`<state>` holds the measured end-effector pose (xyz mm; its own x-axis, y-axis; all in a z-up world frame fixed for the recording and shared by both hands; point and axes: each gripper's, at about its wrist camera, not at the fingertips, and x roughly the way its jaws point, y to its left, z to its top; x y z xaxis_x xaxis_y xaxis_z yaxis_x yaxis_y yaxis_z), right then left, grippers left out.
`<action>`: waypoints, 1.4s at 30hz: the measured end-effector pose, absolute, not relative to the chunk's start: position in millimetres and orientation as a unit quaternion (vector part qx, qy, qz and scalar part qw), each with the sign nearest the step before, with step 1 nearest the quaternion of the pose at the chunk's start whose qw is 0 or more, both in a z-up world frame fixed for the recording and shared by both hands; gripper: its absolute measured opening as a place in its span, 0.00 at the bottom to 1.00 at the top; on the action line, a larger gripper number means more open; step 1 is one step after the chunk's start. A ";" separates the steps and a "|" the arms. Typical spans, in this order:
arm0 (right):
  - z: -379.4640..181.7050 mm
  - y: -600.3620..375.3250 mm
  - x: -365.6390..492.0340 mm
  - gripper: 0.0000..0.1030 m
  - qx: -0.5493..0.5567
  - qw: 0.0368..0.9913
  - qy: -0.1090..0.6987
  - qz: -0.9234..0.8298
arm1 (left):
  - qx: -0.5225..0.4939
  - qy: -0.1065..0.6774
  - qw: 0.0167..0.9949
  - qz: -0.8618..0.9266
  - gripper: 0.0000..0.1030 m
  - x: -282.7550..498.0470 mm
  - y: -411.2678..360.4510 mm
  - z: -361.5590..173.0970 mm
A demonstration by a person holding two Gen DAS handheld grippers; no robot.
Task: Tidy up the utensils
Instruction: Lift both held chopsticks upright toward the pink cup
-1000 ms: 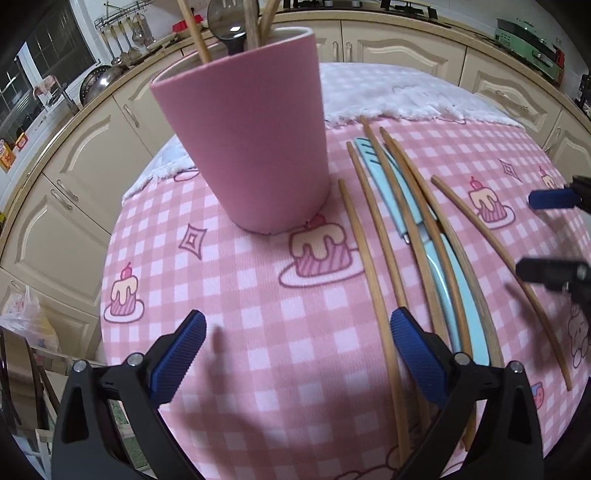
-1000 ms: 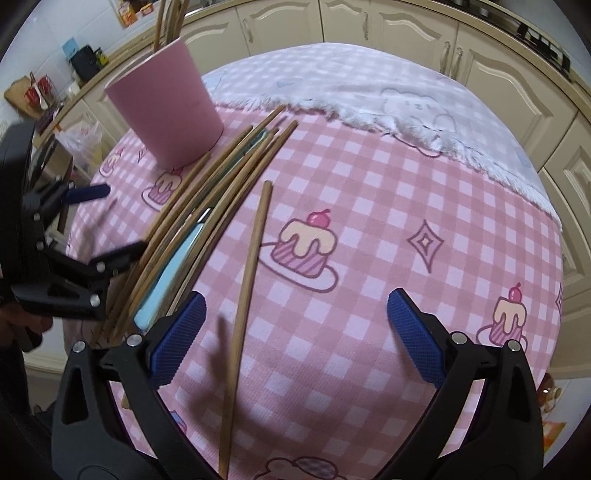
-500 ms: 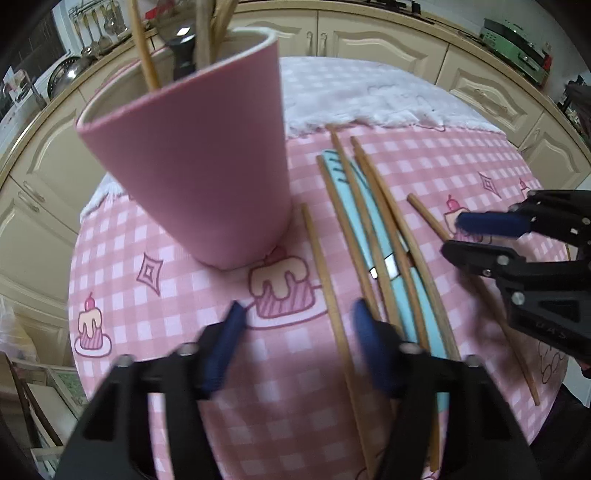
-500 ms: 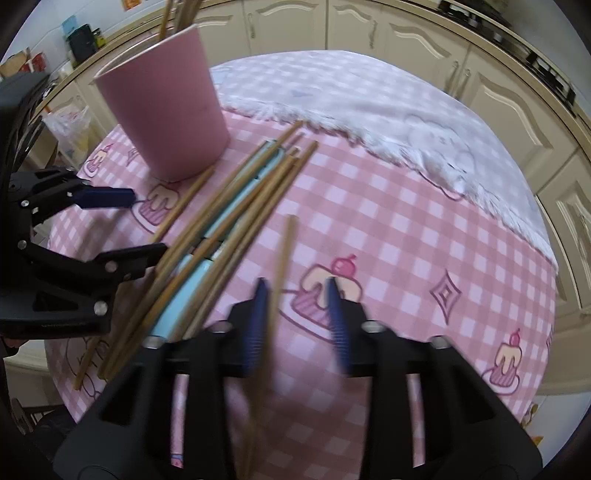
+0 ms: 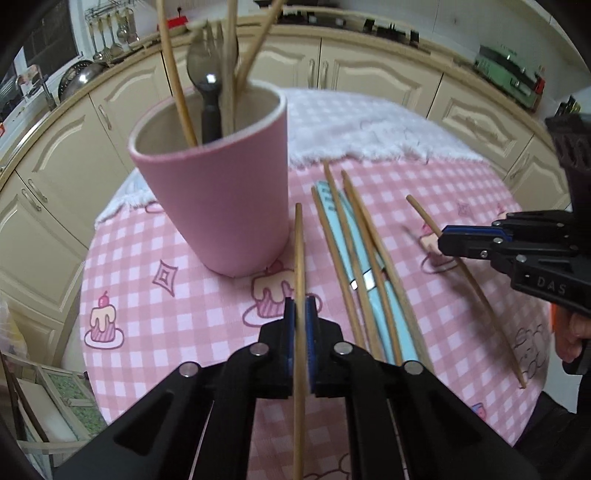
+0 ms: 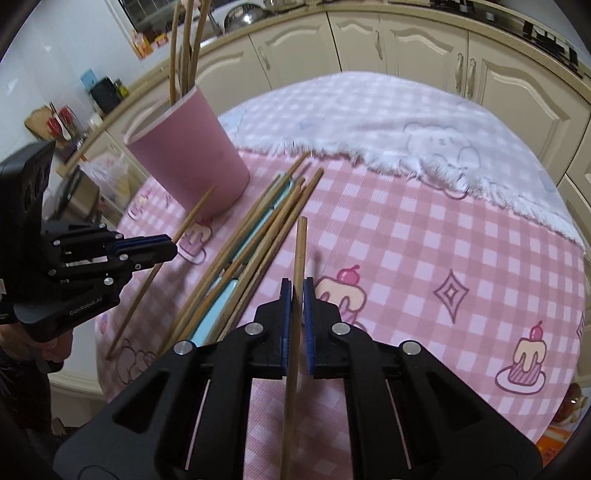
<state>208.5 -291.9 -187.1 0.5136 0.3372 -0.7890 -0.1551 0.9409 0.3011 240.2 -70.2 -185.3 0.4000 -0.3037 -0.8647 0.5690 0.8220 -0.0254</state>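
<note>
A pink cup (image 5: 218, 184) stands on the pink checked cloth and holds several wooden chopsticks and a dark spoon (image 5: 208, 92). My left gripper (image 5: 300, 332) is shut on one wooden chopstick (image 5: 299, 251) just right of the cup. My right gripper (image 6: 296, 317) is shut on another wooden chopstick (image 6: 299, 251); it also shows in the left wrist view (image 5: 454, 242). Between them lies a bundle of chopsticks with a light blue utensil (image 5: 364, 273), which also shows in the right wrist view (image 6: 251, 254). The cup shows in the right wrist view (image 6: 188, 166), and so does the left gripper (image 6: 168, 247).
A white fluffy cloth (image 5: 369, 129) covers the far part of the round table. Cream kitchen cabinets (image 5: 369, 77) run behind it. Hanging ladles and pans (image 5: 103, 33) are at the far left. The table edge drops off at left (image 5: 83, 288).
Both grippers were open a second ago and have closed, each on a chopstick. Both have lifted their chopstick ends off the cloth. The left gripper moved right of the cup.
</note>
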 end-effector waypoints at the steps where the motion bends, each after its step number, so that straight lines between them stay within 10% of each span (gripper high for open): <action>1: -183.7 -295.5 207.3 0.06 0.103 0.867 0.465 0.146 | 0.133 0.470 0.830 -0.269 0.05 236.6 -68.5 -180.0; 42: -79.1 -304.3 201.7 0.06 0.130 0.929 0.278 0.205 | 0.001 0.273 0.930 -0.246 0.05 212.4 -31.6 -67.8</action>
<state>201.7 -304.3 -79.1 0.7616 0.4532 -0.4631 -0.3087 0.8822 0.3557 212.4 -31.6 -67.8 0.7297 -0.4573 -0.5084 0.4587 0.8787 -0.1320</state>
